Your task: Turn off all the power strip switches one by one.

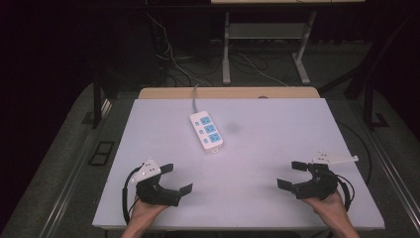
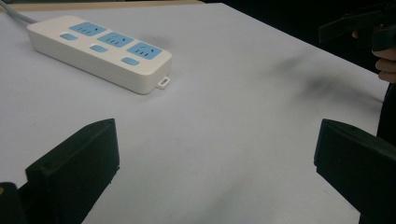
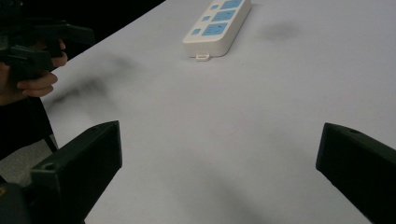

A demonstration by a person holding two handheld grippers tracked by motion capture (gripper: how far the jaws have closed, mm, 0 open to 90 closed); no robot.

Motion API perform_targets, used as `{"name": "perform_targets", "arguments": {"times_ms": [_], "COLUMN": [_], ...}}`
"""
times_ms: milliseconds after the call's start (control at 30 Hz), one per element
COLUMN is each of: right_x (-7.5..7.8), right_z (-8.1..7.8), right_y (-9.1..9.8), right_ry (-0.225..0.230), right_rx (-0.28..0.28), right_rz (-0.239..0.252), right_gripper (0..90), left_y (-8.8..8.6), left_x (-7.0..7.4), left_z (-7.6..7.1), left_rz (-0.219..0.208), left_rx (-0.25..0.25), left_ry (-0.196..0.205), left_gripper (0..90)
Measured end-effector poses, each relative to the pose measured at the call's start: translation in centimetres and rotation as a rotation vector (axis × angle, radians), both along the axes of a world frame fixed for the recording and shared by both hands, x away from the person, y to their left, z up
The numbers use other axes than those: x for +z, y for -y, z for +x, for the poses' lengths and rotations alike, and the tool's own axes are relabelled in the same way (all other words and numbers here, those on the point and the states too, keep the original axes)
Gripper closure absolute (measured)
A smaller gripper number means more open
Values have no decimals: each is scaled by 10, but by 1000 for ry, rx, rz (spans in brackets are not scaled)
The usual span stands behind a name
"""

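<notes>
On white bench, toward far middle: white plastic power strip with three blue sockets is laid flat, grey cord led off far edge. Left gripper is held near front-left corner, jaws spread wide, nothing between. Right gripper is held near front-right corner, jaws likewise spread, empty. Both are kept well apart from strip.

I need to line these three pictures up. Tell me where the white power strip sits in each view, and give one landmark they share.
High view: the power strip lies upper middle of the white table, its cable running off the far edge.
Left gripper view: power strip at upper left, beyond the open jaws.
Right gripper view: power strip at top centre.
Shared landmark: the small white mounting tab on the strip's near end.
</notes>
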State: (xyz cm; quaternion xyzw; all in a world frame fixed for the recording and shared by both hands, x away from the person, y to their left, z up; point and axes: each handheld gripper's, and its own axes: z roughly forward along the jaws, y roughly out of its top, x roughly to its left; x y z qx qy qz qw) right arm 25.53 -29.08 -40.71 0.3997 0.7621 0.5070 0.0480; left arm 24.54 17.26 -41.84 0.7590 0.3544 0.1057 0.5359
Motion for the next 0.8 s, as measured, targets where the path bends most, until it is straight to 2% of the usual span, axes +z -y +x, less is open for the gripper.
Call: {"name": "perform_targets", "arguments": {"times_ms": [333,800], "right_x": [-1,-2], "right_z": [-4,-6], "right_y": [5,10], "right_ry": [-12,-29], "right_rx": [-20,-29], "right_rz": [-17,-19], "right_gripper": [2,3], "left_y": [1,10], "left_x": [0,-1], "left_z": [1,3], "left_rz": [6,50], "left_rx": [-14,-52], "left_ry": [-17,-51], "left_gripper": [0,0]}}
